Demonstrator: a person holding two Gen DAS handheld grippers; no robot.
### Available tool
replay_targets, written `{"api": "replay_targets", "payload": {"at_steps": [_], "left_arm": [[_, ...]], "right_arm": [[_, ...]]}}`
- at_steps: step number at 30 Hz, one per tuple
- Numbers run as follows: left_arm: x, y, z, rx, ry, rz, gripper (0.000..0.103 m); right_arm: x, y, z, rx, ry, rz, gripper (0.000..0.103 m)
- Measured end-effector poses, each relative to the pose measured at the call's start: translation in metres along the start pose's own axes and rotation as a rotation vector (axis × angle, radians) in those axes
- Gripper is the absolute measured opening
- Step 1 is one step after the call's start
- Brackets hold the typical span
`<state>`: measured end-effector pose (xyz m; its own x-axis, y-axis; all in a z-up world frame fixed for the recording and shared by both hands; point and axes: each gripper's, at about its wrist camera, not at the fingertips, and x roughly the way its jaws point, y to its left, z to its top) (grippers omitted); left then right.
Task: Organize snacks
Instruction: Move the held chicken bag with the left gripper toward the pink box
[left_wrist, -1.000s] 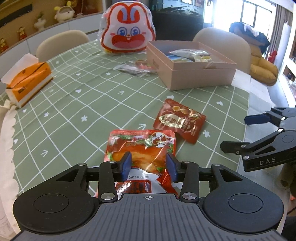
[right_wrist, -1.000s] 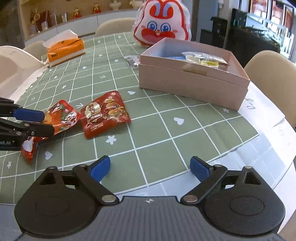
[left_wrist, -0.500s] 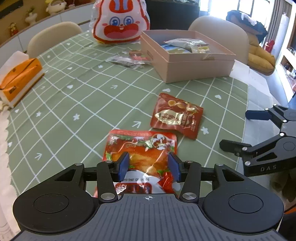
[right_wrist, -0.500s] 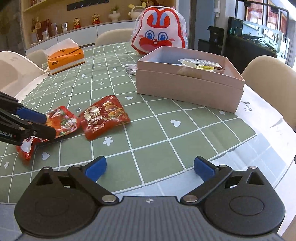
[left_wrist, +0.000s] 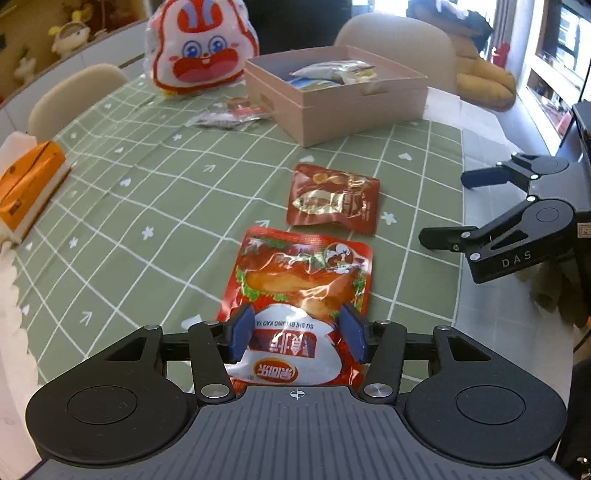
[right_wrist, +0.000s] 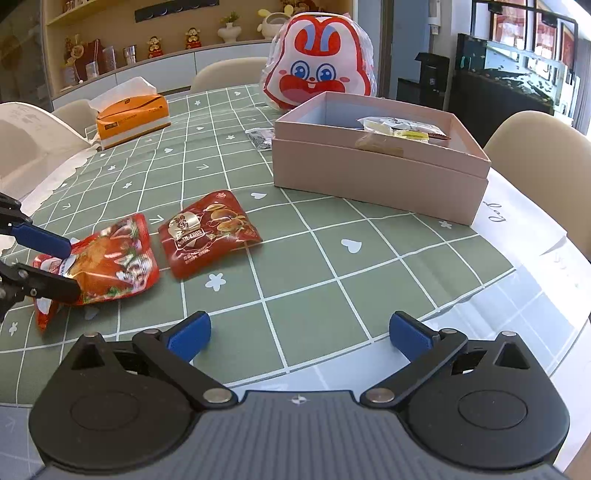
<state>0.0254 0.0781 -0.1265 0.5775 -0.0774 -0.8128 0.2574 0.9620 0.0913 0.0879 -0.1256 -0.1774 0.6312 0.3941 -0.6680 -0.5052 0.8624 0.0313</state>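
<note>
A household snack-sorting session at a green checked counter (right_wrist: 332, 266): the left gripper (left_wrist: 295, 332) straddles the near end of a red roast-duck snack pouch (left_wrist: 306, 277) at the bottom centre of the left wrist view; its jaws have just been opening, and the blue pads now stand beside the pouch's edges with no visible pinch, so the pouch appears to lie free on the cloth, between the jaws but not gripped; whether this is a release or a re-grip cannot be told. The right gripper (right_wrist: 299, 332) hangs over the near counter edge at the bottom of its own view, jaws spread as wide as they go and holding nothing, apparently kept clear while the left works.

A darker red quail-egg pouch (right_wrist: 208, 232) lies just beyond the first, left of centre in the right view, near it but not touching; both probably belong in the pink box (right_wrist: 376, 181) at upper right, which is open and already holds several packets, a sign the job is partly done. A small clear packet (left_wrist: 229, 114) lies beside the box's far-left corner; a rabbit-face bag (right_wrist: 319, 70) stands behind the box; an orange tissue box (right_wrist: 129, 118) sits at upper left, well apart. The stretch of cloth between pouches and box is bare; the box wall is the one thing a carried pouch must clear.
</note>
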Motion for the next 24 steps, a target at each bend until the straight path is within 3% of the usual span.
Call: {"api": "replay_targets", "payload": {"at_steps": [7, 11, 19, 22, 24], "left_arm": [[0.007, -0.015, 0.007, 0.1, -0.005, 0.003, 0.058], [-0.006, -0.009, 0.005, 0.067, -0.003, -0.05, 0.053], [-0.005, -0.011, -0.001, 0.1, 0.018, -0.019, 0.055], [0.002, -0.01, 0.001, 0.062, 0.001, -0.029, 0.062], [0.008, -0.002, 0.004, -0.027, -0.008, -0.045, 0.067]], "right_arm": [[0.0, 0.0, 0.0, 0.001, -0.001, 0.001, 0.103], [0.0, 0.0, 0.0, 0.0, -0.001, 0.001, 0.103], [0.0, 0.0, -0.001, 0.0, -0.001, 0.001, 0.103], [0.0, 0.0, 0.0, -0.003, 0.002, 0.003, 0.103], [0.0, 0.0, 0.001, -0.013, 0.013, 0.011, 0.103]]}}
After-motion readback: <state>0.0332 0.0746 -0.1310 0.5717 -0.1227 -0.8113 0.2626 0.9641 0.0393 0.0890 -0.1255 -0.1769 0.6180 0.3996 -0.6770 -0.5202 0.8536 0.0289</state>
